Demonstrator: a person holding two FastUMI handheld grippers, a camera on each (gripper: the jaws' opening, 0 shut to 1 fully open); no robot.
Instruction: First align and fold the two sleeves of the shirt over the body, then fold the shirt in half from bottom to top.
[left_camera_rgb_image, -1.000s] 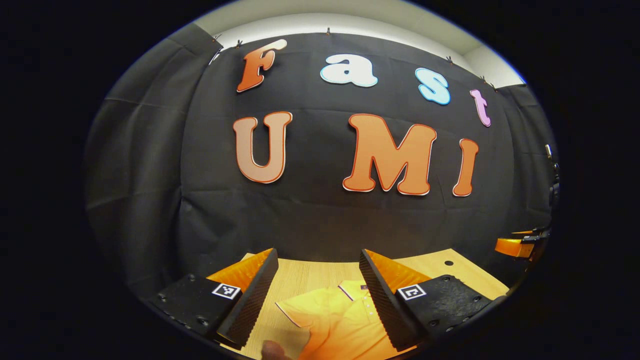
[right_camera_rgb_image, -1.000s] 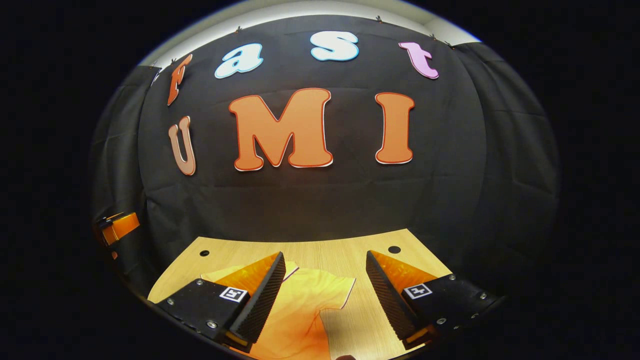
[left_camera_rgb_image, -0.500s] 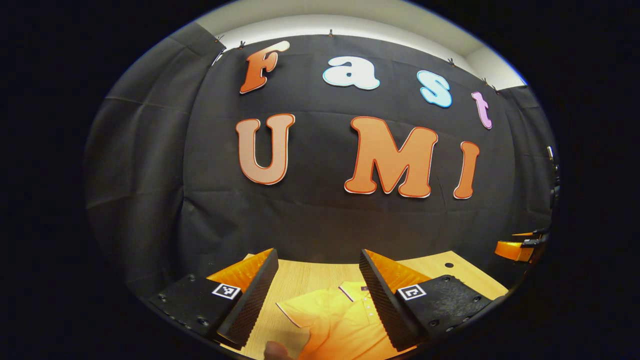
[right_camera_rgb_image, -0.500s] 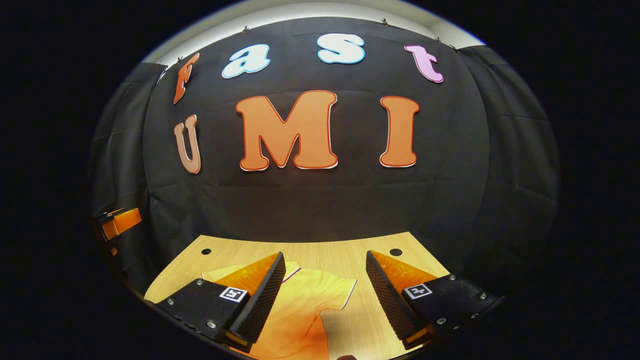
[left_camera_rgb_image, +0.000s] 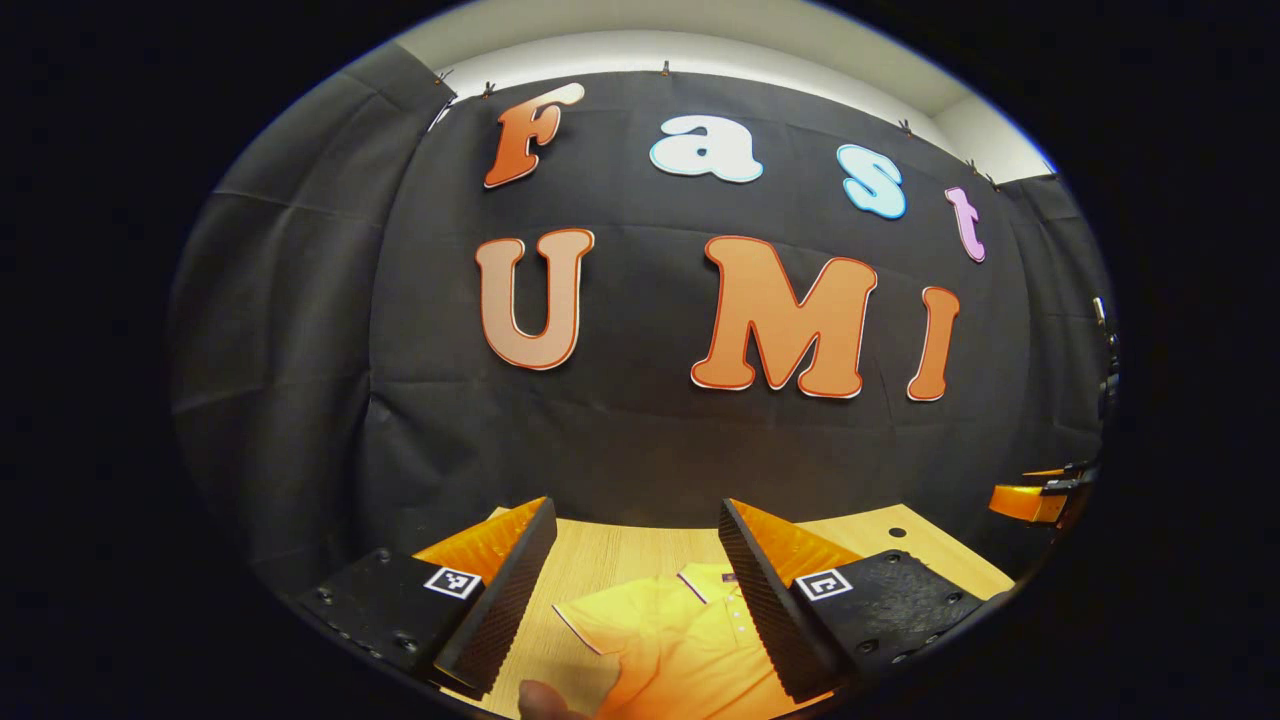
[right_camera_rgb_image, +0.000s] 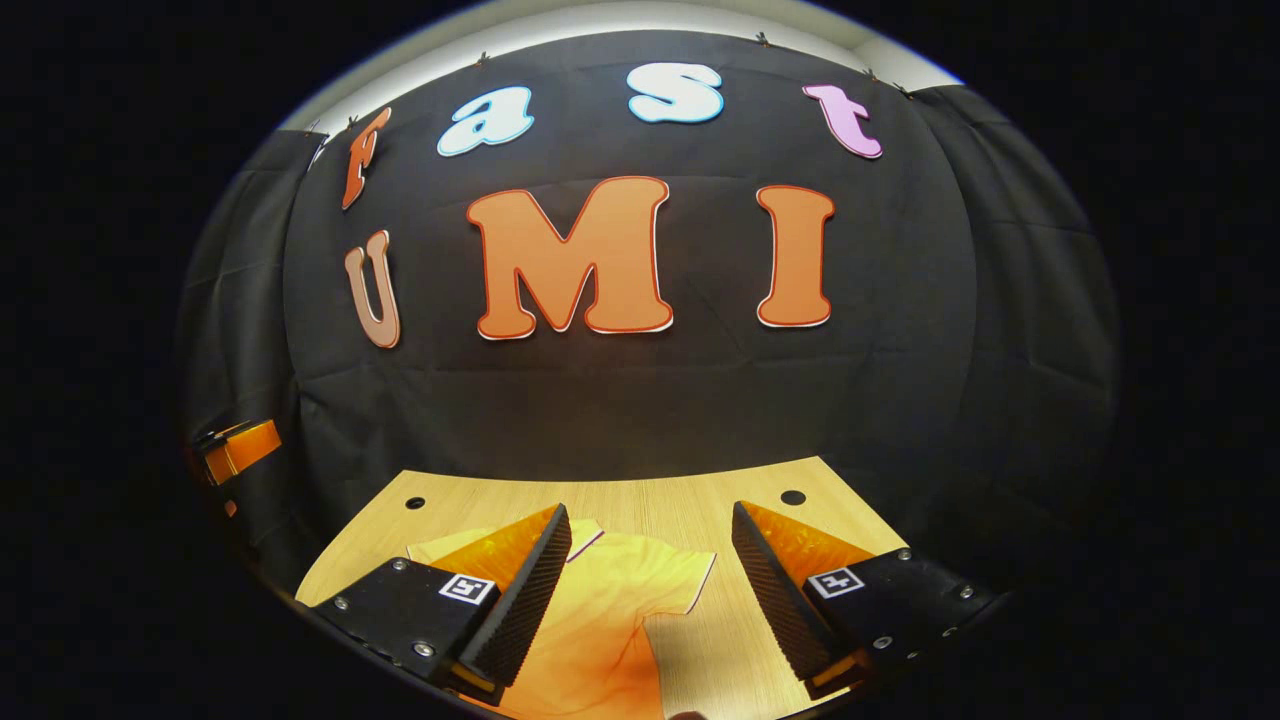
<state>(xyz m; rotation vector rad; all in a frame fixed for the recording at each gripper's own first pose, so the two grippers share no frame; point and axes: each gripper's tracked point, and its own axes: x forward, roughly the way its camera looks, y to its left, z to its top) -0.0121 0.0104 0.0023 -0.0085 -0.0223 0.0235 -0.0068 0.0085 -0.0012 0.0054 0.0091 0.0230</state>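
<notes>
In the left gripper view, the left gripper (left_camera_rgb_image: 635, 590) hangs above the bench (left_camera_rgb_image: 610, 555) with its jaws spread wide and nothing between them. The shirt (left_camera_rgb_image: 680, 640) lies flat on the bench, below and beyond the fingers. Its collar is toward the far edge, and one sleeve (left_camera_rgb_image: 590, 625) reaches out toward the left finger. The right finger covers a part of the shirt body. A fingertip (left_camera_rgb_image: 540, 697) of the person shows at the near edge, beside this sleeve. The other gripper (left_camera_rgb_image: 1030, 497) is seen far off at the right.

In the right gripper view, the right gripper (right_camera_rgb_image: 650, 585) is also released and holds nothing. The other sleeve (right_camera_rgb_image: 675, 580) lies spread on the bench between the two fingers, nearer to the left one and lower than both.

I judge that the first step, folding the sleeves, is not yet begun: both sleeves lie open. The next move calls for lowering each gripper to the outer edge of its sleeve and pinching only that layer, so the body does not drag.
</notes>
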